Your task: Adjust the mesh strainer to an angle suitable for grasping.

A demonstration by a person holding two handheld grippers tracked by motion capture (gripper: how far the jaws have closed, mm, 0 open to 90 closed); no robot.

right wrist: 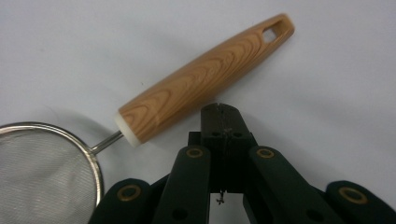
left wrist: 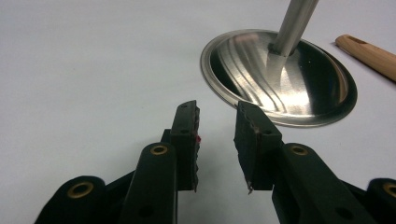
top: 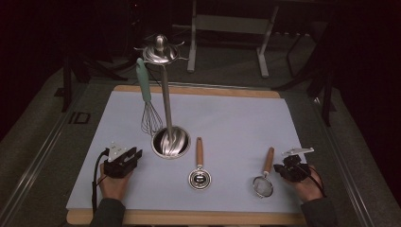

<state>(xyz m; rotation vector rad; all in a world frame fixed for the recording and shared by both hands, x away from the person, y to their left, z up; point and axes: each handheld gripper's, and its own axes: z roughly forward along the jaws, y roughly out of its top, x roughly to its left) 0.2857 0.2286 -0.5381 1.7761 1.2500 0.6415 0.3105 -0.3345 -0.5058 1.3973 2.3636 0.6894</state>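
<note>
High view puts the left hand-held gripper (top: 126,158) at the lower left of the frame, resting on the pale sheet that covers the counter (top: 236,123), just beside the round steel base of the utensil stand (top: 170,142). Its jaws stand apart with nothing between them; in the left gripper view the two black pads frame a bare strip of sheet, and the rim of the stand's base lies just beyond them at the upper right of the frame.

At the lower right of the high view, the right hand-held gripper (top: 282,169) sits just beside the small strainer (top: 265,177), whose wooden handle points toward the top of the frame and whose mesh bowl points toward the bottom edge. In the right gripper view the jaws are closed tight on each other, empty, with their tips just below the middle of the strainer's handle (right wrist: 205,77); I cannot tell whether they touch it.

A whisk (top: 147,101) with a green handle hangs from the stand, and a wooden-handled measuring spoon (top: 199,172) lies between stand and strainer.
</note>
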